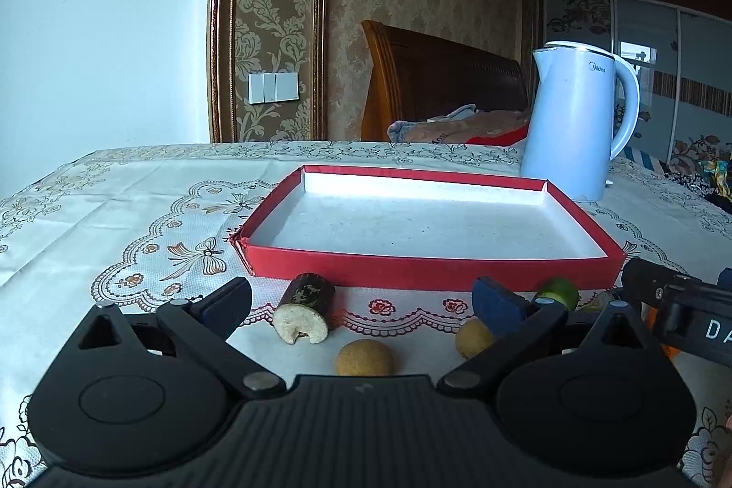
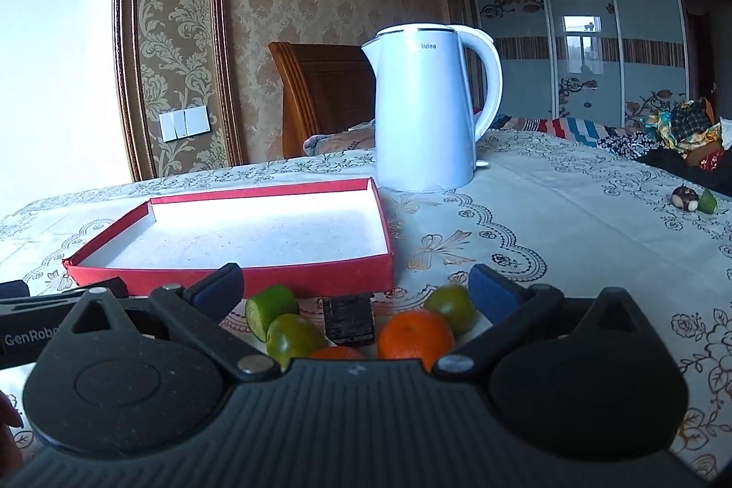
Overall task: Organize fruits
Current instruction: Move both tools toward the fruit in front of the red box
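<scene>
Left gripper (image 1: 363,300): its blue-padded fingers stood wide apart and held nothing, hovering low over the near edge of the table.
Right gripper (image 2: 354,289): likewise spread wide with nothing between the pads, low over a cluster of fruit.
Red tray (image 1: 411,270): a shallow red box with a pale floor sat on the tablecloth (image 1: 114,204) just beyond both grippers, with no fruit in it.
Sugarcane piece (image 1: 304,307): a short dark-skinned stub lay on its side in front of the tray's near wall, its pale cut end facing me, between the left gripper's fingers.
Brown round fruits: one (image 1: 364,357) lay nearest the left gripper's body; a second (image 1: 473,337) was partly hidden behind the right-hand finger. Longans, perhaps, though the view was too soft to be sure.
Green fruits: a cut green piece (image 2: 270,309) and a whole green one (image 2: 295,337) lay touching, left of centre under the right gripper; another green one (image 2: 450,305) sat to the right.
Oranges: one whole (image 2: 414,337) lay beside that green fruit; a second (image 2: 336,352) only just showed above the gripper body.
Dark block (image 2: 350,316): a second dark stub stood between the green fruits and the orange.
Kettle (image 2: 425,108): a white electric kettle stood upright behind the tray's far right corner.
Far fruit: a dark bulb (image 2: 684,197) and a green wedge (image 2: 707,202) lay together, well apart at the table's right edge.
</scene>
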The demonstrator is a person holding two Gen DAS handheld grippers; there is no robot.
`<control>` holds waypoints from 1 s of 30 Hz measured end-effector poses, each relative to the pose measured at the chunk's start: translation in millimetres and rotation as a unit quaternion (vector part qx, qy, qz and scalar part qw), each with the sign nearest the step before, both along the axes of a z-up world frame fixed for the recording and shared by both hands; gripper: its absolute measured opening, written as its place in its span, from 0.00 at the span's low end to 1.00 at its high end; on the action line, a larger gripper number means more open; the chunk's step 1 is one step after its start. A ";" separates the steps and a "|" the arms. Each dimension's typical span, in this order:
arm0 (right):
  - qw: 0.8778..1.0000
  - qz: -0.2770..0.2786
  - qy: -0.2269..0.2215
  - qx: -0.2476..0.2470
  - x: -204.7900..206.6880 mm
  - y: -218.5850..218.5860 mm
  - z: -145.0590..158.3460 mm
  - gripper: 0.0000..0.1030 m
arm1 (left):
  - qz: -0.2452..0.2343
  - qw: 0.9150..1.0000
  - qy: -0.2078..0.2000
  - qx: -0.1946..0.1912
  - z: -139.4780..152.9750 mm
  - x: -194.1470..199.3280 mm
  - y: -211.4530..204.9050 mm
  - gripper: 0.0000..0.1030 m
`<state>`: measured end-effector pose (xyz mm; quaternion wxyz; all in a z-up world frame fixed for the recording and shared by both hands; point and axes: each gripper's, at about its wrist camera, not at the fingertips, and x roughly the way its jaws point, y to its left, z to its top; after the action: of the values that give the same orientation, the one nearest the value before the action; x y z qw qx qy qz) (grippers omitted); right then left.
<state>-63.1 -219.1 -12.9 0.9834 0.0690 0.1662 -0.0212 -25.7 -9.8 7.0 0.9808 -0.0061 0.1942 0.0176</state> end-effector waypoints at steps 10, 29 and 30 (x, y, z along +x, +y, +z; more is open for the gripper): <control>1.000 0.003 0.006 -0.003 2.9 1.2 -1.6 1.00 | 0.009 1.000 0.017 0.018 -3.0 2.9 -3.5 1.00; 0.999 0.044 0.028 -0.006 1.0 -12.3 -4.0 1.00 | 0.009 0.999 0.050 0.015 -6.5 11.0 -0.3 1.00; 0.999 0.044 0.027 -0.014 -2.4 -15.0 -4.0 1.00 | 0.009 0.999 0.051 0.016 -6.5 11.2 -0.3 1.00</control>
<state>-65.4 -234.1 -16.9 0.9795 0.0476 0.1951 0.0182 -14.5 -10.2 0.5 0.9695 0.0084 0.2433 0.0295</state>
